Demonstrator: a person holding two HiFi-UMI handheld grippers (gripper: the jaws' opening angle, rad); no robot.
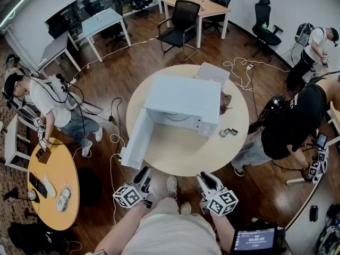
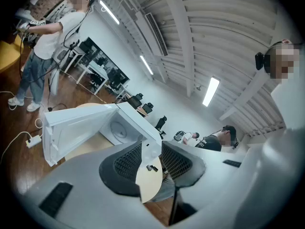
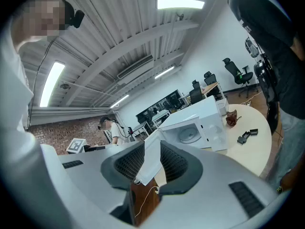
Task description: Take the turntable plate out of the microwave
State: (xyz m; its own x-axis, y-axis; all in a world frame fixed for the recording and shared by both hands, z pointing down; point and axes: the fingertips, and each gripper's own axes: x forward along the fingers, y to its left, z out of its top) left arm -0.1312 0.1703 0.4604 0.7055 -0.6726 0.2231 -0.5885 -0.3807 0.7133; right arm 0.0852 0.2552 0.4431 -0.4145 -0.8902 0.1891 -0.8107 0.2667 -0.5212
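A white microwave (image 1: 183, 102) stands on a round pale table (image 1: 180, 155) with its door (image 1: 135, 139) swung open to the left. The glass turntable plate (image 2: 116, 128) lies flat inside the cavity; the right gripper view also shows the plate (image 3: 190, 136). My left gripper (image 1: 144, 174) and right gripper (image 1: 205, 180) hover side by side short of the table's near edge, both pointing at the microwave. The left gripper (image 2: 153, 149) has its jaws apart with nothing between them. So does the right gripper (image 3: 152, 159).
Small dark parts (image 1: 229, 132) and a brown object (image 1: 226, 101) lie on the table right of the microwave, a white box (image 1: 212, 72) behind it. One person (image 1: 289, 126) stands close at the right, another (image 1: 45, 110) by an orange table (image 1: 50, 179). Cables (image 1: 114, 142) run over the floor.
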